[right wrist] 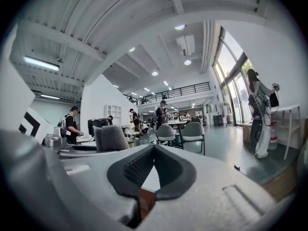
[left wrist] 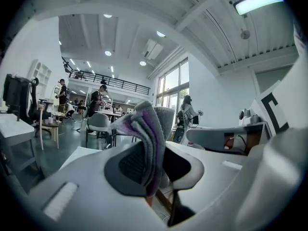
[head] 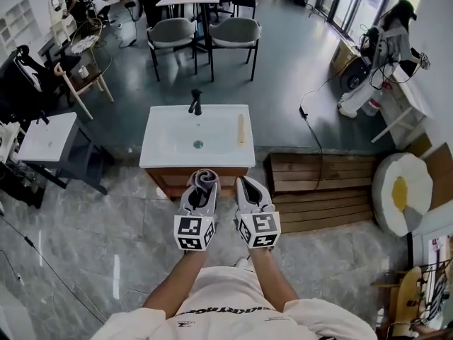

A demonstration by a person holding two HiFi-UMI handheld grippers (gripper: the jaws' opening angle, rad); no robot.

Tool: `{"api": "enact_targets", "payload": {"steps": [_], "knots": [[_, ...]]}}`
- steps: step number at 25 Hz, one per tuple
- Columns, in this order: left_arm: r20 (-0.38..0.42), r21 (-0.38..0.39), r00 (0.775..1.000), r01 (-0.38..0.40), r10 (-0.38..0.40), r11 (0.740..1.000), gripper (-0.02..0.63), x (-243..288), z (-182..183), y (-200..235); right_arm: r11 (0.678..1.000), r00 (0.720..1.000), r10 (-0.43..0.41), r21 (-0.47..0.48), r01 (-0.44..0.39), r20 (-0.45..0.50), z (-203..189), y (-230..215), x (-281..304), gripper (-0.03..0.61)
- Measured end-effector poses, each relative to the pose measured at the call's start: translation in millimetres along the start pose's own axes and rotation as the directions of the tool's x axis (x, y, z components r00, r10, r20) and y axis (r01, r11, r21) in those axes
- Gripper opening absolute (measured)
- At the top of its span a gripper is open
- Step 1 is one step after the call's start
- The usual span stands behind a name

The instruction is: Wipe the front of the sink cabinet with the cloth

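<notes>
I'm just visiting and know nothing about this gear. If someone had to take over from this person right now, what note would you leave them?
Left gripper: shut on the folded cloth, which sticks up out of the jaws.
Right gripper: shut, nothing in it.
Both are held side by side just in front of the sink cabinet, near its top edge; the cloth looks clear of its front.
Done: cloth is in hand.
Left: press the cloth to the cabinet front and wipe it, probably all of it.

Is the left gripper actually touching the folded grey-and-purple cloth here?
Touching. The left gripper view shows the left gripper shut on the folded grey-and-purple cloth, which sticks up from between its jaws.
</notes>
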State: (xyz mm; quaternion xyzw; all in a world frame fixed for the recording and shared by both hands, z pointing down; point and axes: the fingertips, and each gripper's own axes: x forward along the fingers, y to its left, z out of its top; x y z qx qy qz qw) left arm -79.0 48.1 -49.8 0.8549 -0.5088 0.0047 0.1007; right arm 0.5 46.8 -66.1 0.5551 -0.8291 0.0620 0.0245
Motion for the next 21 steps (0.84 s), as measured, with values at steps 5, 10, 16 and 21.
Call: {"api": "enact_targets", "payload": {"steps": [5,10,16,21], "knots": [[0.028,0.016,1.0,-0.01,0.01,1.0,0.078,-5,13,1,0.999,0.999,0.04,-0.033,-0.04,0.009,11,13,1,-0.002],[0.047,0.014,0.999,-0.028,0.027,1.0,0.078,-7,24,2,0.997,0.998,0.062,-0.051,-0.061,0.011,17,15,4,-0.002],[0.073,0.023,0.996,-0.054,0.053,0.998,0.078,-15,39,14,0.995,0.996,0.081,-0.062,-0.078,0.037,32,24,11,-0.002],[0.128,0.073,0.988,-0.098,0.088,0.993,0.078,-16,56,22,0.993,0.993,0.094,-0.073,-0.088,0.078,46,25,17,-0.002]]}}
